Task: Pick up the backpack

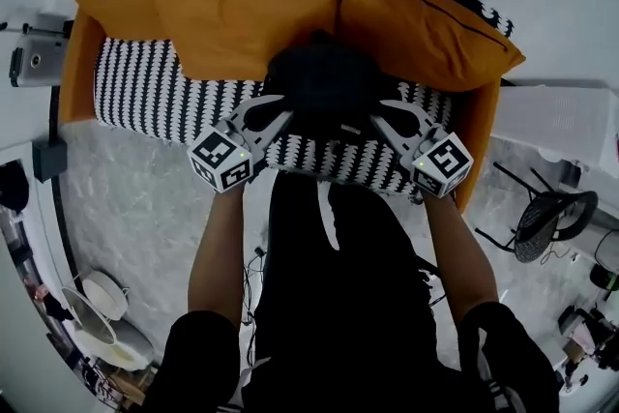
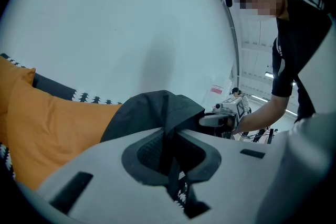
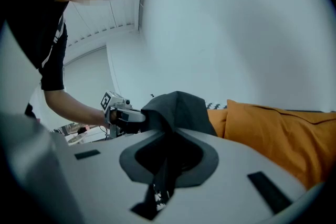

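The left tool (image 2: 169, 144) was clenched on a fold of dark fabric of the backpack (image 1: 324, 82). Its two grey jaws stood nearly together, and the cloth ran down through the narrow gap between them. The right tool (image 3: 167, 152) was closed in the same way on another fold at the bag's opposite side, with fabric pinched between its pads. Each tool came in from its own side, so the bag hung between the two marker cubes.

The backpack sat over the front middle of the sofa (image 1: 145, 82), above the black-and-white patterned seat and just before the cushions. No view showed whether its bottom touched the seat.

By count there was one black backpack, two tools each held in one hand, and one sofa. There were three orange cushions (image 1: 247, 14) in a row along the sofa's back.
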{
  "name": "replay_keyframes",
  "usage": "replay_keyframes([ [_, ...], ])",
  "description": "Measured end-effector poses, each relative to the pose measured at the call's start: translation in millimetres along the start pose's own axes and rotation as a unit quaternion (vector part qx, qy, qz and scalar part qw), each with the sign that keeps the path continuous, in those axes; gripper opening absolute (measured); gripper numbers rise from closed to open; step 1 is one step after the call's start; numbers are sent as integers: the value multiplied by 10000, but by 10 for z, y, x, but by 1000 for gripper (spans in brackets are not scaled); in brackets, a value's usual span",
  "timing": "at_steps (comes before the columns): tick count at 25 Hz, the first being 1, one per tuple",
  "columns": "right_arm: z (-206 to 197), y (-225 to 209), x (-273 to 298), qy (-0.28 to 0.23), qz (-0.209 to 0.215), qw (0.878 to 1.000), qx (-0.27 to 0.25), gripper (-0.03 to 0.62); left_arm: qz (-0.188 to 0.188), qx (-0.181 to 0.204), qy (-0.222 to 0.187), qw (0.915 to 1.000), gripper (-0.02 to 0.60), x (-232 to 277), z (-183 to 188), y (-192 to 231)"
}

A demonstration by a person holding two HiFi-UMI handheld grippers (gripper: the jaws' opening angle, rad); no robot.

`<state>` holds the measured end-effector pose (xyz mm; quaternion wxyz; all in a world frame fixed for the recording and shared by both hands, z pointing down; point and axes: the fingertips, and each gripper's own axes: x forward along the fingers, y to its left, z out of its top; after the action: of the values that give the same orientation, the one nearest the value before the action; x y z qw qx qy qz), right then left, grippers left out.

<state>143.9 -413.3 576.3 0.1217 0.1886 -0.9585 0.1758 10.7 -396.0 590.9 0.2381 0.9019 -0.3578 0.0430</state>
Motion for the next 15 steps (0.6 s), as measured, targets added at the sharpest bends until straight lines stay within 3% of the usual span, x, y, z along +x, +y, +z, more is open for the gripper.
replay_keyframes([
  [15, 1065, 201, -467, -406, 59, 9978, -523, 37, 59, 495, -286, 9983, 41, -169, 1075, -568],
])
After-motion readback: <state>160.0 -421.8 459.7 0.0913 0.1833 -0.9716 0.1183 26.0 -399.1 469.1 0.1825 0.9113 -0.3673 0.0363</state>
